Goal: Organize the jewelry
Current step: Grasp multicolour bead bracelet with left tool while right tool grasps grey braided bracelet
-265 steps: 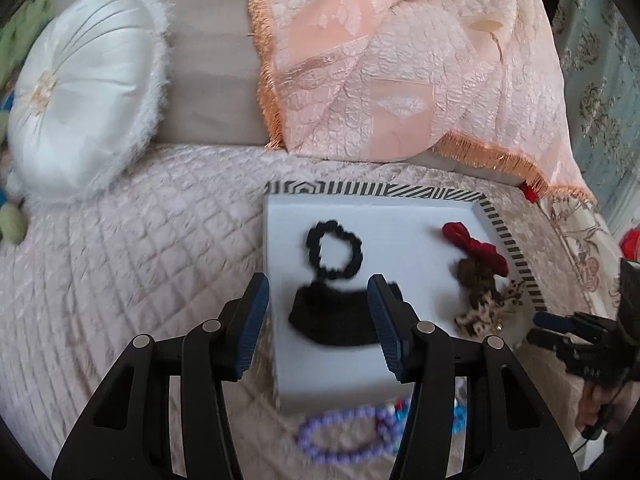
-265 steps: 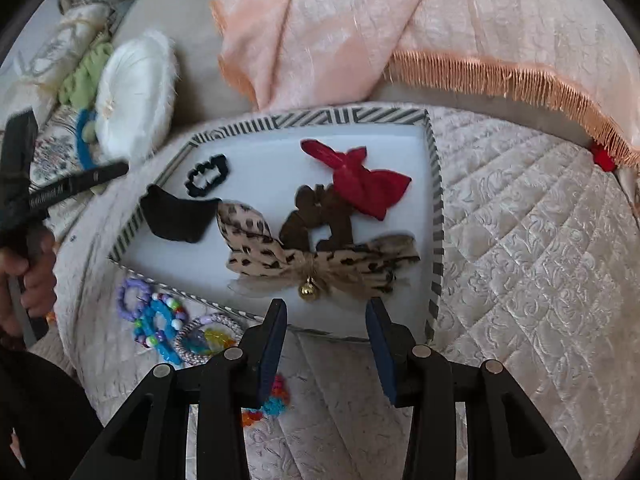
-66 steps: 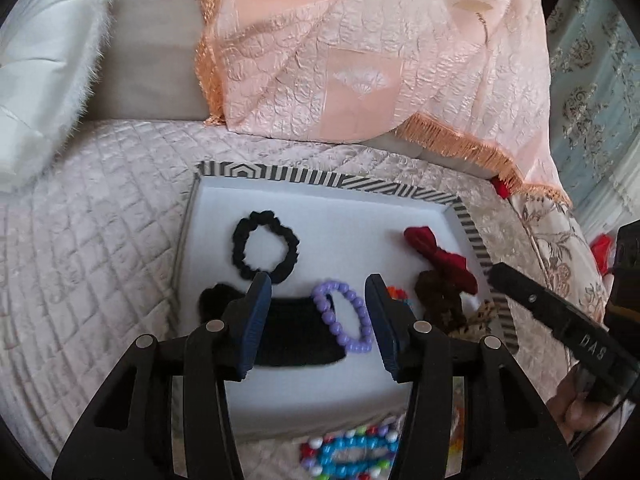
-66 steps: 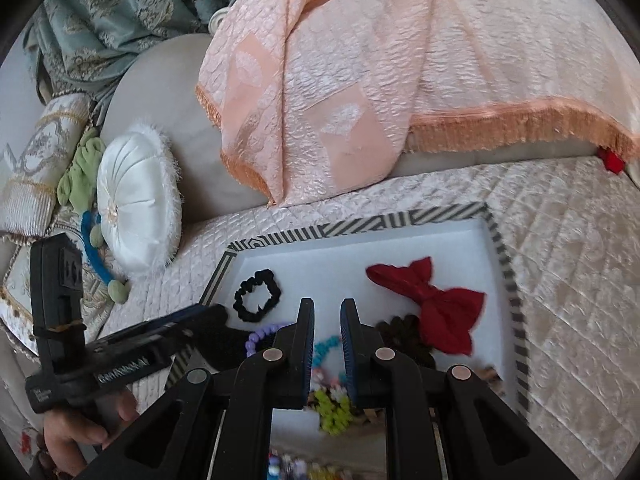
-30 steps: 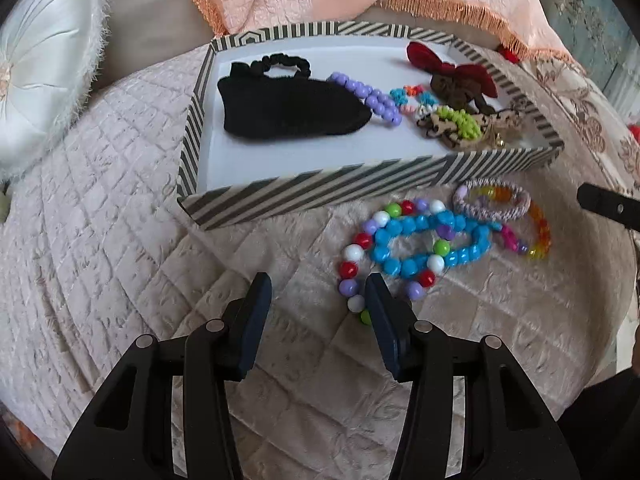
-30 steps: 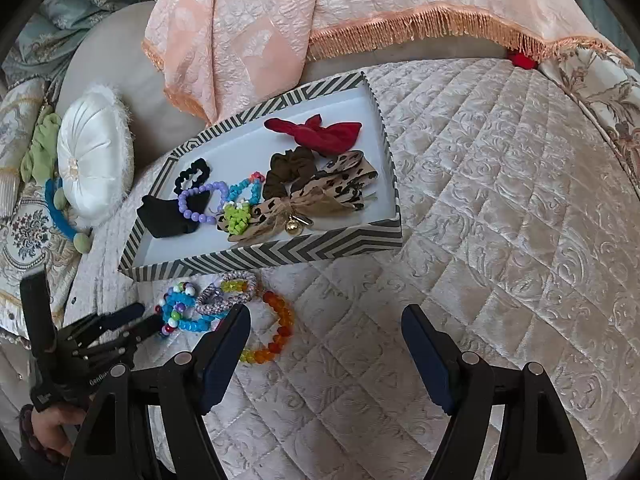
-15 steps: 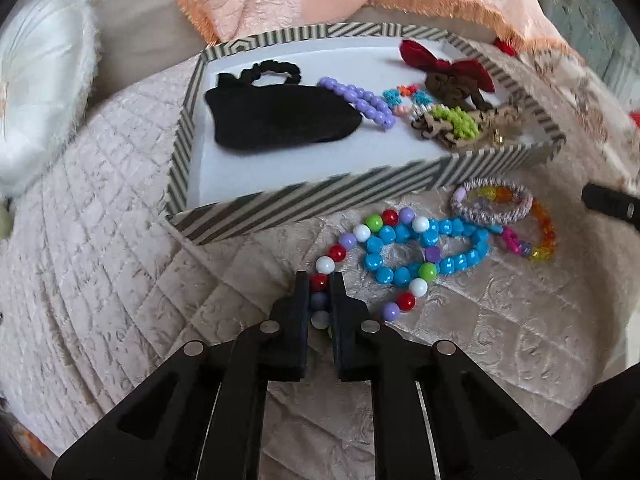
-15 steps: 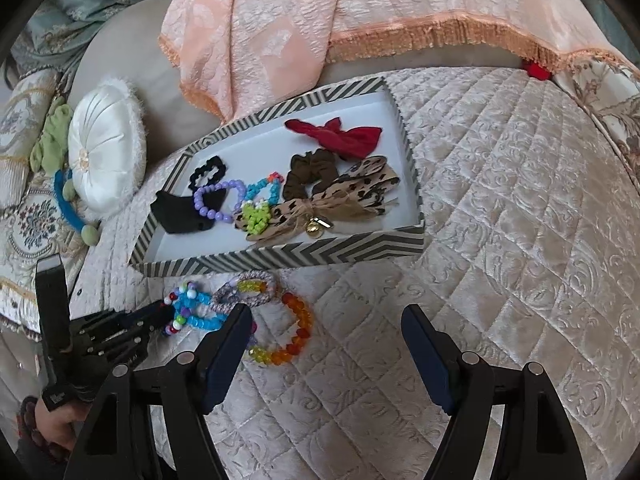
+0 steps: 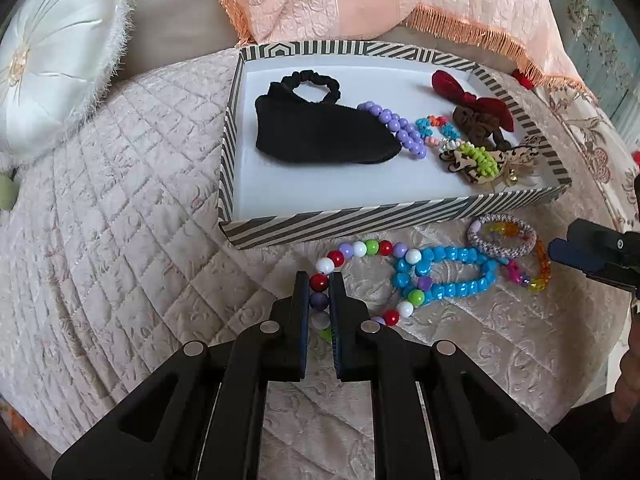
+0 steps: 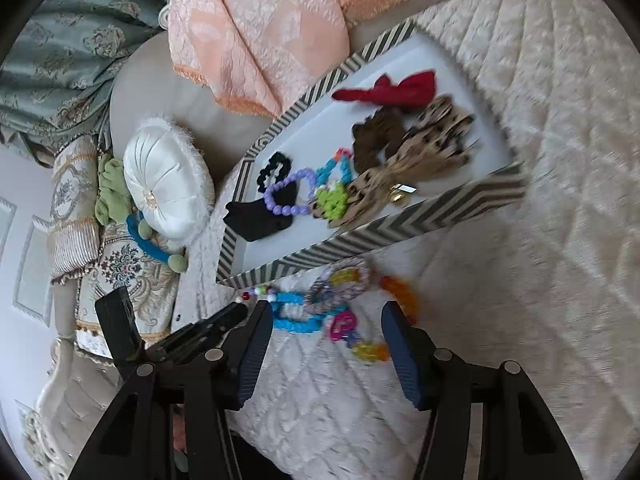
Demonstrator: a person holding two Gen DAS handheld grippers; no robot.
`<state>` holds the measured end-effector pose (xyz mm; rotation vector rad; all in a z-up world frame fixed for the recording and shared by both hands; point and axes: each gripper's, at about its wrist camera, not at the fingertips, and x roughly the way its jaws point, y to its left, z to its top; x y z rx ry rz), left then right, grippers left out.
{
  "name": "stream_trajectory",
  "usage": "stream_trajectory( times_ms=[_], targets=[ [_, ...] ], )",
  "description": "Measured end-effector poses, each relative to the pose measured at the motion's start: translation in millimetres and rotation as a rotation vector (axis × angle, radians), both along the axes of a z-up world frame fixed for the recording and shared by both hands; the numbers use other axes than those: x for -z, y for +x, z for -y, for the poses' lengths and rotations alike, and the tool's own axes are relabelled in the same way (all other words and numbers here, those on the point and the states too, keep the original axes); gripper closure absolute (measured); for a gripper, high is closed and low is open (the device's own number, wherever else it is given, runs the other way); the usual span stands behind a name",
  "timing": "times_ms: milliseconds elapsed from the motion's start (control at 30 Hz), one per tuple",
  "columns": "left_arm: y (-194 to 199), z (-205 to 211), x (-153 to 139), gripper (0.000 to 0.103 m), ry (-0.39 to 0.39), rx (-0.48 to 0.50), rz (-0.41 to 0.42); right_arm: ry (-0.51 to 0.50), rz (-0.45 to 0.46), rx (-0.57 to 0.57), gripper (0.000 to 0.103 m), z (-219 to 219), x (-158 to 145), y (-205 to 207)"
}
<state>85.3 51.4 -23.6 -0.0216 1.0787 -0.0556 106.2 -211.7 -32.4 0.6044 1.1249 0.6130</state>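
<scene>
Since the frame approx. 1 s earlier, the left gripper (image 9: 319,280) has gone from jaws apart over the quilt to clamped on the multicolour bead strand (image 9: 362,248); red and purple beads are pinched between the pads. The strand is not yet lifted and lies on the quilted cover (image 9: 120,200) just in front of the striped tray (image 9: 360,222).

The right gripper (image 10: 326,344) jaws have just been closing but are approx. half open; nothing is gripped. The pink/yellow/orange bead bracelet (image 10: 360,340) lies between the fingers, untouched.

Progress, judged:
- Done: purple bead bracelet (image 9: 394,128), green/teal bead pcs. (image 9: 478,160), black scrunchie (image 9: 312,82), bows and black pouch (image 9: 320,136) are in the tray.
- Left: multicolour strand, blue bead bracelet (image 9: 444,272), woven bangle (image 9: 502,236) and the pink/yellow/orange bracelet are outside, near the front wall.
</scene>
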Motion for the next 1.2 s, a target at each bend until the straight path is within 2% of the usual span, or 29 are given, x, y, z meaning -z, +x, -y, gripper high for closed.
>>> stream_trajectory(
  times_ms=[100, 200, 300, 367, 533, 633, 733, 867, 1000, 1100, 1200],
  targets=[
    [1, 1, 3, 0.095, 0.009, 0.001, -0.010, -0.012, -0.010, 0.004, 0.049, -12, 3, 4],
    [1, 1, 4, 0.095, 0.010, 0.000, -0.014, 0.011, -0.060, 0.031, 0.051, -12, 13, 9],
    [1, 0, 5, 0.095, 0.007, -0.001, -0.019, 0.017, -0.089, 0.058, 0.056, -12, 21, 13],
    [2, 0, 7, 0.095, 0.009, 0.000, -0.023, 0.013, -0.091, 0.062, 0.070, -14, 23, 16],
    [1, -1, 5, 0.095, -0.002, 0.005, -0.021, -0.010, -0.062, 0.062, 0.086, -17, 21, 16],
    [-2, -3, -3, 0.095, -0.017, 0.007, -0.005, -0.022, -0.015, 0.044, 0.090, -16, 9, 11],
    [-6, -4, -14, 0.095, -0.038, 0.010, 0.018, -0.042, 0.076, 0.019, 0.090, -15, -14, 3],
    [-8, -3, -20, 0.095, -0.040, 0.009, 0.031, -0.138, 0.171, -0.005, 0.090, -12, -34, -7],
    [-8, -2, -21, 0.095, -0.038, 0.007, 0.034, -0.343, 0.262, -0.044, 0.090, -20, -45, -16],
    [-7, -4, -20, 0.095, -0.036, -0.002, 0.037, -0.403, 0.284, -0.059, 0.090, -21, -44, -19],
    [-6, -3, -18, 0.095, -0.031, -0.003, 0.032, -0.415, 0.267, -0.060, 0.090, -18, -38, -16]
  ],
)
